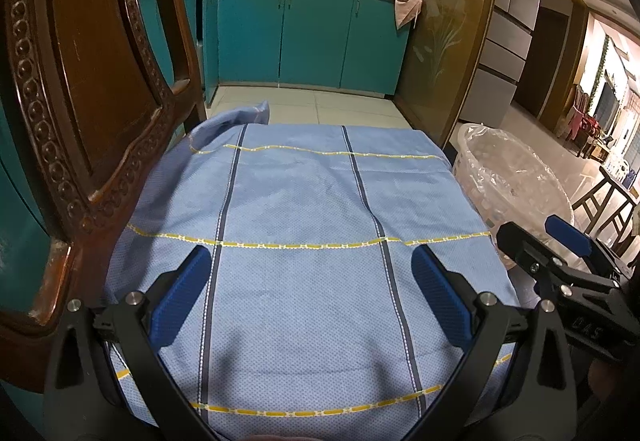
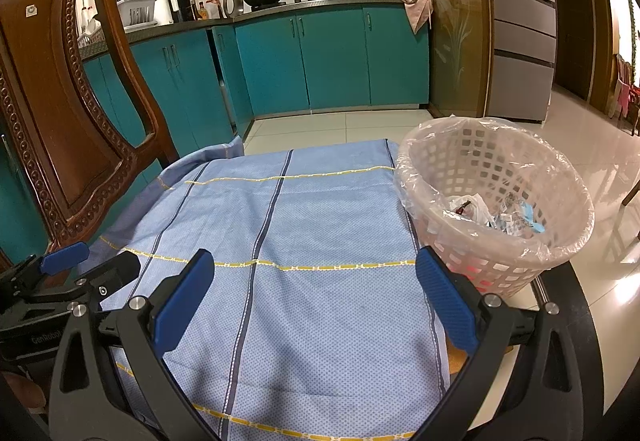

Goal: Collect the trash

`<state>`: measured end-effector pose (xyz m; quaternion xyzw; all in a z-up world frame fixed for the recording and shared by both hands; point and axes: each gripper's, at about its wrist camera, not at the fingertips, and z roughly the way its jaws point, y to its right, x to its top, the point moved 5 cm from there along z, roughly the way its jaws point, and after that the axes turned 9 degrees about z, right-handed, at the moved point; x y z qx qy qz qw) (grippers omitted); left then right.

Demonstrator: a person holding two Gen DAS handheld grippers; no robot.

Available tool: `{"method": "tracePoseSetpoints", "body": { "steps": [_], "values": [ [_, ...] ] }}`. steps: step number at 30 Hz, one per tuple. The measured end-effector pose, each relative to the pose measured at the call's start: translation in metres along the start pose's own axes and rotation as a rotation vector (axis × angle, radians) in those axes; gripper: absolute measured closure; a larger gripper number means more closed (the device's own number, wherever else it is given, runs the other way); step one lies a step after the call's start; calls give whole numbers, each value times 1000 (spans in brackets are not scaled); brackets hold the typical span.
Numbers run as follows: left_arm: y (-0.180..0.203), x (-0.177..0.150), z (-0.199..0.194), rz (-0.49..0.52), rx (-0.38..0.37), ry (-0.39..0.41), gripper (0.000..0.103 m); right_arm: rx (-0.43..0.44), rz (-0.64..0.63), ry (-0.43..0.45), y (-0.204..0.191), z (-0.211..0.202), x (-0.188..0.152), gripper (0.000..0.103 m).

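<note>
Both grippers, left (image 1: pixel 312 295) and right (image 2: pixel 316 299), hover with jaws spread wide, holding nothing over the bare blue cloth (image 2: pixel 304 225). The trash (image 2: pixel 486 217) sits inside the lined basket (image 2: pixel 492 157), far right, nearest the right gripper.

I cannot identify the crumpled trash (image 2: pixel 494 215) inside the wastebasket (image 2: pixel 560 241). Beside the wastebasket, the blue cloth (image 2: pixel 304 241) hides its supporting surface entirely. Left of it, the frame crops the wooden chair (image 1: pixel 80 113).
</note>
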<state>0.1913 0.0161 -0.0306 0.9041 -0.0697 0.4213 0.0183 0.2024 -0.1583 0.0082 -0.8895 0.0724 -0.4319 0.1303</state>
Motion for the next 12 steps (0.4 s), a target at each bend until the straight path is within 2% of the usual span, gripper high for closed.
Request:
{"method": "tracePoseSetpoints", "body": {
  "steps": [12],
  "values": [
    [-6,-2,6,-21,13,-26,3,2,-4,-9,-1,0,-1,5]
  ]
}}
